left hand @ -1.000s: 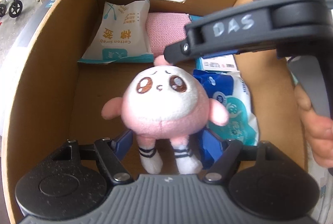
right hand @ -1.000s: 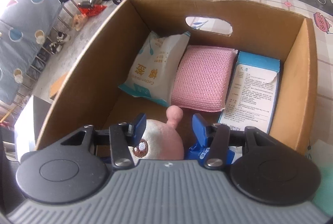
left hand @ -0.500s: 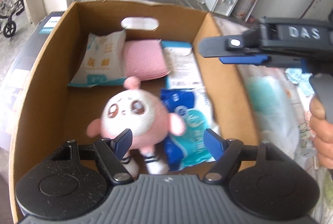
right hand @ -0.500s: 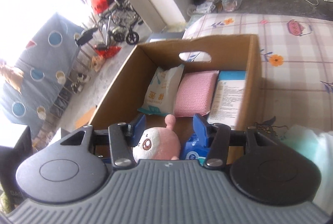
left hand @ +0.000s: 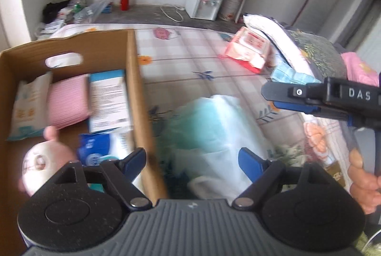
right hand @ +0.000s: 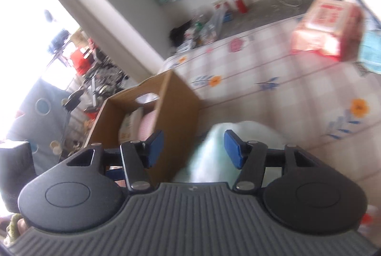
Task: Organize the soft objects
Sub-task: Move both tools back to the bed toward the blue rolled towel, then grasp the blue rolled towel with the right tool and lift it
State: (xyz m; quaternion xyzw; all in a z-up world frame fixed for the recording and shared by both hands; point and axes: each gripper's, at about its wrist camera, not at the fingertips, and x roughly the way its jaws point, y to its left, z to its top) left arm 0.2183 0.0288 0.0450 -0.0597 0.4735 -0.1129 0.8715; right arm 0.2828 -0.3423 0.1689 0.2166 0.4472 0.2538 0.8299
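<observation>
A cardboard box (left hand: 133,80) stands at the left on a checked bedsheet (left hand: 190,65). In it lie a pink plush toy (left hand: 45,160), a cotton swab pack (left hand: 28,110), a pink pad (left hand: 67,103), a blue-and-white carton (left hand: 109,101) and a blue wipes pack (left hand: 100,149). My left gripper (left hand: 193,160) hovers past the box's right wall, its jaws opening, with nothing held. Below it a blurred white-and-teal plastic bag (left hand: 209,127) lies on the sheet. My right gripper (right hand: 194,149) is opening too, above the same bag (right hand: 214,160) and beside the box (right hand: 176,118); it grips nothing.
A red-and-white pack (left hand: 247,46) lies further back on the sheet. Stacked pillows and bedding (left hand: 309,51) fill the right side. A hand (left hand: 364,179) holds the right gripper (left hand: 271,97). A water dispenser (left hand: 204,1) and clutter stand on the floor behind.
Both grippers have swung up and right, out of the box and over the bag. The plush toy stays in the box, and the left jaws now stand wider.
</observation>
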